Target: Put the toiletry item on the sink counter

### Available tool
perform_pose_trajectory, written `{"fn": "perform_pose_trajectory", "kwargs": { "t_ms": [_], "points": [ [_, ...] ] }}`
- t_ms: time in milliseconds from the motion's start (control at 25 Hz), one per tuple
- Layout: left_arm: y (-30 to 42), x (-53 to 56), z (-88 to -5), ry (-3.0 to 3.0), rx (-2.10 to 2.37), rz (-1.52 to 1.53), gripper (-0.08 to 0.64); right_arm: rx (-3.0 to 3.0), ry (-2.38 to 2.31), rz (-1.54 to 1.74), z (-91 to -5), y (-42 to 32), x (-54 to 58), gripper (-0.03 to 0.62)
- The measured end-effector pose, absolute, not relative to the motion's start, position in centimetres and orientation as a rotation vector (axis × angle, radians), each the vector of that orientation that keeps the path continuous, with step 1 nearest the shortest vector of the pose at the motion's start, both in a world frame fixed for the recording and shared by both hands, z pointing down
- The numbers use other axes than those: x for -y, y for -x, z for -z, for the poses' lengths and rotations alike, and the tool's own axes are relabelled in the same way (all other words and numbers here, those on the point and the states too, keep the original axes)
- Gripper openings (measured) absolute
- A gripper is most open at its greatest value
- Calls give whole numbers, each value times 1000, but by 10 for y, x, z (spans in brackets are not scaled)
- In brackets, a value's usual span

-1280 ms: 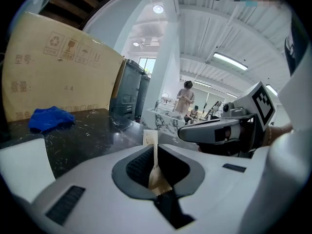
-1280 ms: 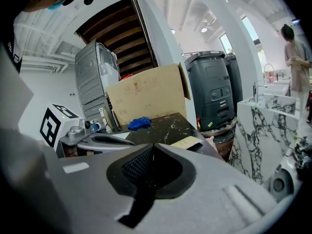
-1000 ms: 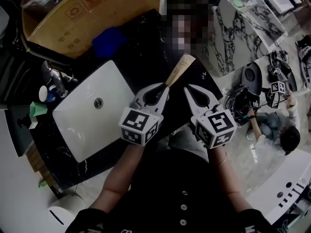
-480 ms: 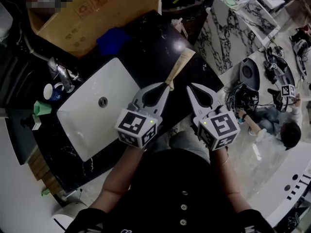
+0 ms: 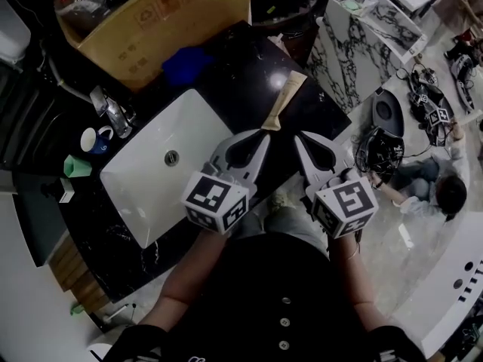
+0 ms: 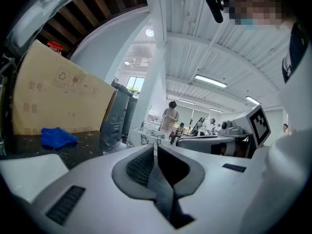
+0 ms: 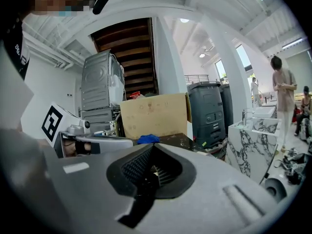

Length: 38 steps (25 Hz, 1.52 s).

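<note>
**Tube gripped over the counter, right of the sink**

Black stone counter (image 5: 226,78) is seen from above, with a white sink (image 5: 151,194) set into it. At the sink's left edge a faucet (image 5: 113,113) and a blue cup (image 5: 90,138) are found. Beyond the sink lie a cardboard box (image 5: 151,21) and a blue cloth (image 5: 187,64). Just right of the sink, the left gripper (image 5: 262,132) is clamped on the flat tail of the tan toiletry tube (image 5: 284,99). The tube's long axis runs straight on from the jaws, away from the person, over bare counter. Whether its far end touches the stone cannot be told. Further right of the sink, the right gripper (image 5: 299,136) is held with jaws together and nothing between them. Lowering and release by the left gripper alone are judged sufficient.
</note>
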State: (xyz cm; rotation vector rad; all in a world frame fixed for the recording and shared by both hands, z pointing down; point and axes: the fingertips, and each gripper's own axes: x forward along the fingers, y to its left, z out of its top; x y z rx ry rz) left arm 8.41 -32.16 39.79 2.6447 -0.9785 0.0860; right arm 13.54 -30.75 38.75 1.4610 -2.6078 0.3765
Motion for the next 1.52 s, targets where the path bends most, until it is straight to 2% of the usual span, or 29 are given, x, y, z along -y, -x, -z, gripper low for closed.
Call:
{"fn": "perform_pose_trajectory", "kwargs": {
  "t_ms": [1520],
  "points": [
    [-47,232,-395,-2701,718,-122,14,2555,-1541,-352,-385,-71,222,0]
  ]
}}
